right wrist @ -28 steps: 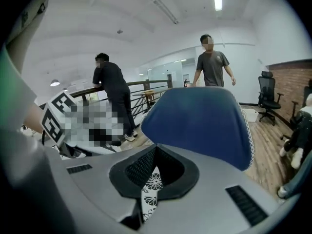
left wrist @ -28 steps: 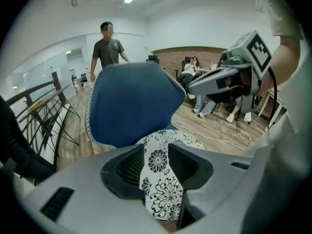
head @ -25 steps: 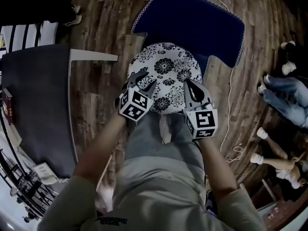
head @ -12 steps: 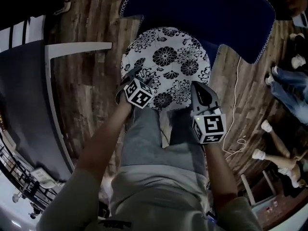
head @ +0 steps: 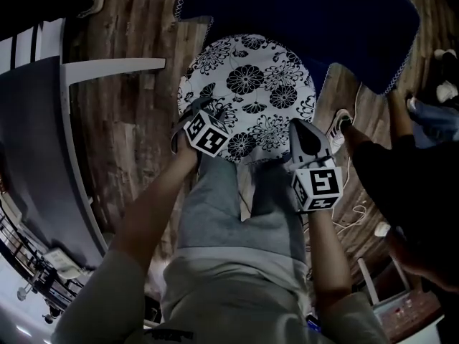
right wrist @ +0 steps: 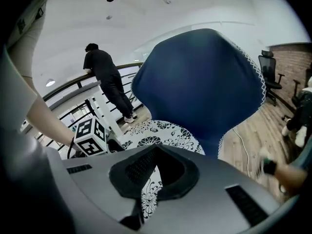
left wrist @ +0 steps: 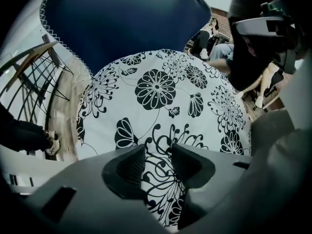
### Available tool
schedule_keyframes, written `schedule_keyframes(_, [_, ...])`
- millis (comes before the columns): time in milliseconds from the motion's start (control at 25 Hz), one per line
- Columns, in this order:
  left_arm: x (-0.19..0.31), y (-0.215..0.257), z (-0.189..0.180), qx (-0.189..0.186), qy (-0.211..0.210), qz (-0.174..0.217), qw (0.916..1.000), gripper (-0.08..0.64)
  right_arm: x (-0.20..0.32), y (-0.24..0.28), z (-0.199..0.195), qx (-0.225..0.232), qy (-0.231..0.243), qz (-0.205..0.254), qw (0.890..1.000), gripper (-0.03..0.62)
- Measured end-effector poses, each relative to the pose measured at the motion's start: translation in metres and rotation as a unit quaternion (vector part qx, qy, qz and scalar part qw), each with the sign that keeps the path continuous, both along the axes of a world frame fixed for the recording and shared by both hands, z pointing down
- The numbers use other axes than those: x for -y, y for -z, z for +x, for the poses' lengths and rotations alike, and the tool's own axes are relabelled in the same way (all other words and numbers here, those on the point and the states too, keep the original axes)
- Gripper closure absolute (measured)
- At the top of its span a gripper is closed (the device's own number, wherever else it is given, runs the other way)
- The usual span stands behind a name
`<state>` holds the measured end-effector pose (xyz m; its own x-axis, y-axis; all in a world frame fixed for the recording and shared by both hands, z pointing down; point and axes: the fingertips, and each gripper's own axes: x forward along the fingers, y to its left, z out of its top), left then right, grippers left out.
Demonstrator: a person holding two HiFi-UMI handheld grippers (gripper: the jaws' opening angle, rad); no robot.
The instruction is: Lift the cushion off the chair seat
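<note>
A round white cushion with black flowers lies on the seat of a blue chair. My left gripper points steeply down at the cushion's near left rim. In the left gripper view its jaws are closing, with flowered cushion fabric in the gap between the pads. My right gripper rests at the cushion's near right rim. Its tips meet in the right gripper view, with the cushion just beyond them and the chair back behind.
A person in a dark sleeve bends in at the right, beside a white shoe and a cable on the wooden floor. A dark panel with a white edge stands left. Another person leans on a railing.
Both grippers have come down and closer to the cushion's near rim. A person in a dark sleeve has come into the right side of the head view.
</note>
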<state>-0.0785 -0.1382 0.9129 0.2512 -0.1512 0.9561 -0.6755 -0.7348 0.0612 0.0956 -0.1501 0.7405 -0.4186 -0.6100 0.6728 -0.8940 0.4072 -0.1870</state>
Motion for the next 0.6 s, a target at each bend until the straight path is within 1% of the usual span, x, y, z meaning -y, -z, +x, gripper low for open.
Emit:
schedule_keyframes(40, [-0.003, 0.001, 0.002, -0.002, 0.002, 0.000, 1.0000, 0.408, -0.004, 0.001, 0.003, 0.001, 0.000, 0.003, 1.000, 0.589])
schedule_keyframes(120, [-0.010, 0.003, 0.007, -0.008, 0.002, -0.001, 1.0000, 0.541, -0.010, 0.007, 0.007, 0.005, 0.001, 0.011, 1.000, 0.589])
schedule_keyframes(160, [-0.013, 0.006, 0.009, -0.012, 0.004, -0.001, 0.9999, 0.555, -0.011, 0.011, 0.009, 0.007, 0.003, 0.018, 1.000, 0.589])
schedule_keyframes(280, [-0.009, 0.022, 0.010, -0.030, 0.011, 0.006, 0.9995, 0.556, -0.004, 0.029, 0.015, 0.012, 0.001, 0.037, 0.999, 0.589])
schedule_keyframes(440, [0.004, 0.062, 0.007, -0.068, 0.010, 0.022, 0.9974, 0.557, 0.010, 0.059, 0.018, 0.013, -0.006, 0.052, 0.999, 0.589])
schedule_keyframes(600, [0.008, 0.129, 0.016, -0.105, 0.012, 0.058, 0.9927, 0.557, 0.006, 0.107, 0.030, 0.026, -0.016, 0.064, 0.997, 0.589])
